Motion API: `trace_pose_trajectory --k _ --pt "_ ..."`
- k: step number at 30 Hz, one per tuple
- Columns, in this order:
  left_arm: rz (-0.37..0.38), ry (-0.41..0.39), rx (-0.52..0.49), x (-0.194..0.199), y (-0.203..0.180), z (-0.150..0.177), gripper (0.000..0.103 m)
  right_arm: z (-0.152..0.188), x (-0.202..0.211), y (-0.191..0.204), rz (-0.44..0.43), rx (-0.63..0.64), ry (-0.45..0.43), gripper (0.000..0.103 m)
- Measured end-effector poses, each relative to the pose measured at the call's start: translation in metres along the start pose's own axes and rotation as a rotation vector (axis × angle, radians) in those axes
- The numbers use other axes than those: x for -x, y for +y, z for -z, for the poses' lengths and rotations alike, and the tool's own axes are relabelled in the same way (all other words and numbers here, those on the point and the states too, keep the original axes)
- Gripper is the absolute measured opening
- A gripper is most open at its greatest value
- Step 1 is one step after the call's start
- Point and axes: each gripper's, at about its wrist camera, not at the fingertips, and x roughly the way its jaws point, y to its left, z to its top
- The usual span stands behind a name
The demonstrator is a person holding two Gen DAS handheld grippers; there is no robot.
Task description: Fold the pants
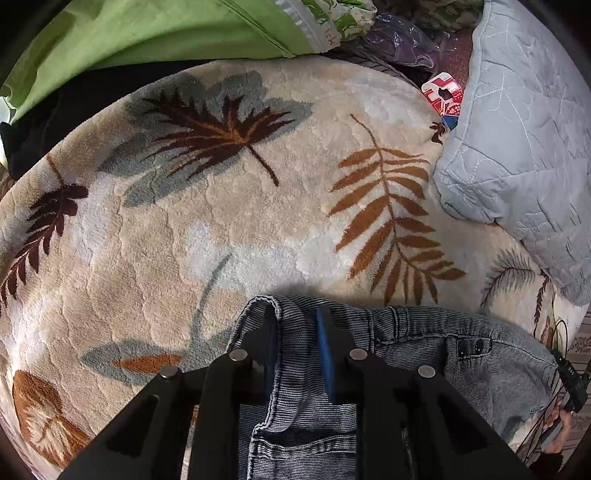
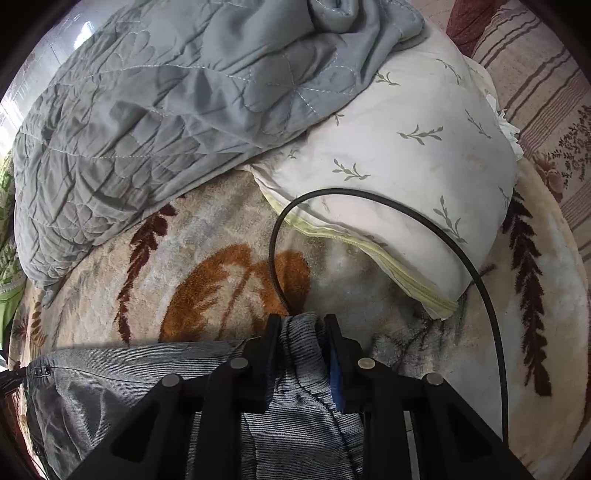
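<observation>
Grey-blue denim pants lie on a cream plush blanket with leaf prints, waistband towards the top of the view. My left gripper is shut on the waistband's left corner, with the hem standing up between the black fingers. In the right wrist view the same pants stretch away to the left, and my right gripper is shut on a bunched fold of their denim at the other corner. The lower part of the pants is hidden under both grippers.
A grey quilted cover lies at the right, also seen as the grey quilt beside a white leaf-print pillow. A black cable loops over the pillow. Green fabric lies at the back. A red packet sits by the quilt.
</observation>
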Motion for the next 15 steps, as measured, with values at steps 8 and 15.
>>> trace_pose_trajectory --k 8,15 --pt "0.047 -0.026 0.049 0.012 0.010 0.010 0.012 0.002 0.018 0.001 -0.014 -0.008 -0.030 0.023" --pt "0.126 -0.124 0.020 0.061 0.006 0.025 0.010 0.009 0.050 -0.005 -0.061 -0.033 -0.080 0.023"
